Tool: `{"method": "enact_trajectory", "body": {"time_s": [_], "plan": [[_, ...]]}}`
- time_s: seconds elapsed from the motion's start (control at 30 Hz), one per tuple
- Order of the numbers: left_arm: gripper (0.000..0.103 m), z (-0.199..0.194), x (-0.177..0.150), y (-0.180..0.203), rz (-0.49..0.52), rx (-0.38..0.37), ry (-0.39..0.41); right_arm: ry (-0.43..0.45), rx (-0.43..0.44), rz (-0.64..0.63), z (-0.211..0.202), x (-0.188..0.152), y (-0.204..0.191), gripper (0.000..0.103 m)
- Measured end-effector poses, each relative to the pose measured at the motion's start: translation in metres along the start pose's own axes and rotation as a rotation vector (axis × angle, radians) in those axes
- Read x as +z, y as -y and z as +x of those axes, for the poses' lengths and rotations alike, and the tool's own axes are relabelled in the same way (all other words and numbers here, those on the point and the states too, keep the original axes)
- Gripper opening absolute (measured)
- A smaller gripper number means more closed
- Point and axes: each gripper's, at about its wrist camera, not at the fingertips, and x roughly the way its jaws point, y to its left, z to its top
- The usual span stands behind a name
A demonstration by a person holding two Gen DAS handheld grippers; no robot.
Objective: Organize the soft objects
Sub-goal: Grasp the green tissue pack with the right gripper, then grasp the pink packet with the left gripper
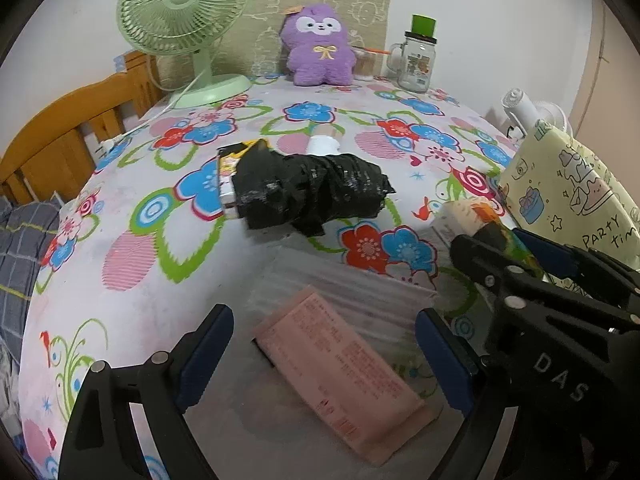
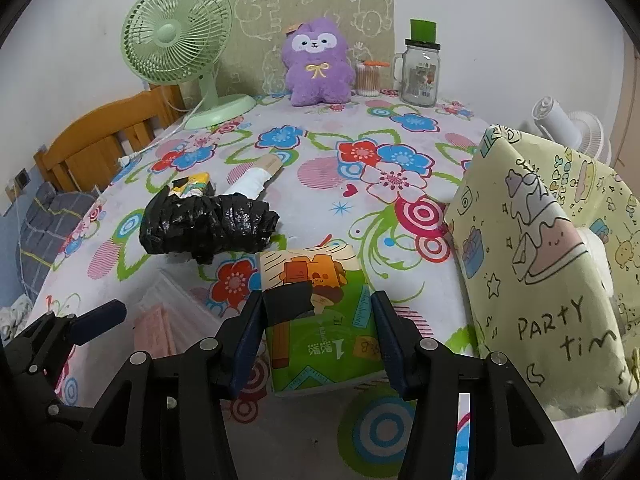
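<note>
A green and orange tissue pack (image 2: 320, 320) lies on the floral tablecloth (image 2: 400, 184), and my right gripper (image 2: 318, 340) is shut on it with a pad against each long side. In the left wrist view the same pack (image 1: 468, 212) pokes out of the right gripper (image 1: 500, 240) at the right. My left gripper (image 1: 324, 354) stands open over a flat pink pack (image 1: 344, 372), which rests on a clear plastic bag (image 1: 360, 280) and touches neither pad. A crumpled black plastic bundle (image 1: 312, 192) lies mid-table. A purple plush toy (image 1: 320, 46) sits at the back.
A yellow "Party time" gift bag (image 2: 552, 264) stands right of the tissue pack. A green desk fan (image 1: 184, 28) and a glass jar with a green lid (image 1: 418, 60) are at the back. A white roll (image 2: 252, 184) lies behind the bundle. A wooden frame (image 1: 60, 140) borders the left.
</note>
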Motion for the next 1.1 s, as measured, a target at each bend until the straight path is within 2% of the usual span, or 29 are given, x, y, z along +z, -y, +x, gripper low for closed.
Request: {"method": "enact_trajectory", "body": {"time_s": [0.13,0.2,0.27,0.5,0.7,1.1], "plan": [[0.088,-0.003,-0.006,-0.005,-0.014,0.0,-0.006,0.001,0.011,-0.01,-0.004,-0.003,-0.004,0.056],[0.078,-0.003,-0.009,-0.006,-0.019,-0.008,-0.012,0.002,0.017,-0.021,-0.006,-0.004,-0.009,0.056],[0.072,-0.003,-0.011,-0.006,-0.038,-0.039,-0.017,0.002,0.02,-0.029,-0.008,-0.005,-0.012,0.056],[0.047,-0.009,-0.015,0.001,-0.019,-0.066,-0.009,0.0,0.017,-0.046,-0.01,-0.008,-0.019,0.057],[0.043,-0.014,-0.015,0.005,-0.008,-0.071,0.012,-0.003,0.01,-0.052,-0.012,-0.01,-0.021,0.057],[0.042,-0.032,-0.007,0.018,0.025,-0.047,0.072,0.036,0.005,-0.026,-0.032,-0.007,-0.013,0.057]]}}
